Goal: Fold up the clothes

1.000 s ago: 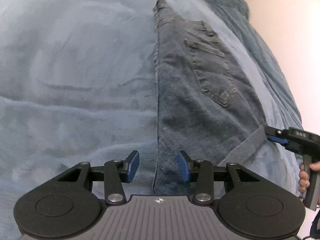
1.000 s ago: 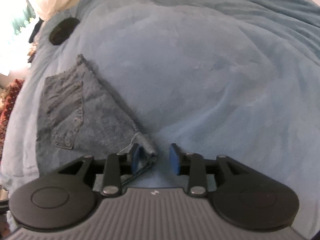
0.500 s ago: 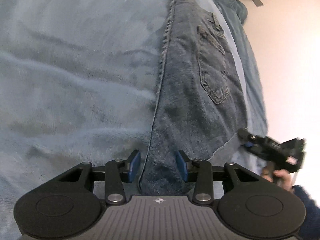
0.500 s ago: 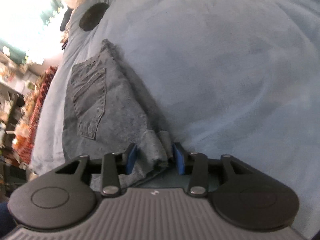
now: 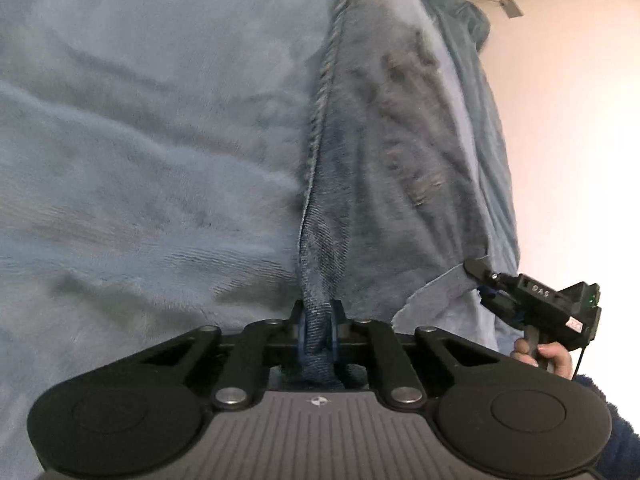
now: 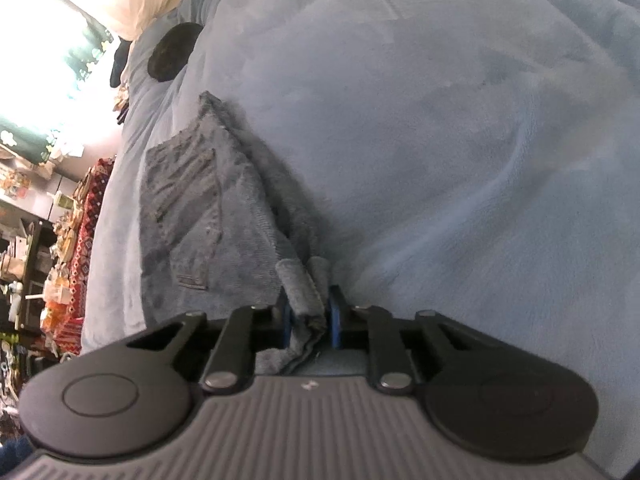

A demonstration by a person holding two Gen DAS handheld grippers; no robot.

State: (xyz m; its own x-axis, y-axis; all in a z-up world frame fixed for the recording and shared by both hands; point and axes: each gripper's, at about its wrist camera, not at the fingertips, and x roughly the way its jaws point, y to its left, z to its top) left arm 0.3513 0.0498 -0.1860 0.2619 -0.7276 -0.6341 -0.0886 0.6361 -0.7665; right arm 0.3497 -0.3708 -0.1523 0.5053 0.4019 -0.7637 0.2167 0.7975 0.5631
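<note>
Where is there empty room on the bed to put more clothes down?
The blanket is bare over the wide stretch right of the jeans in the right wrist view, and left of them in the left wrist view. It is crowded at the near end of the jeans, where the left gripper and right gripper pinch the denim. A dark round thing sits at the far corner.

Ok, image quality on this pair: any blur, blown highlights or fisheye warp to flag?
Left wrist view: motion blur smears the jeans and their pocket stitching; the wall is washed pale; black fisheye corners. Right wrist view: the window at upper left is blown out; the blanket bows with the lens; the jeans' far edge is soft.
</note>
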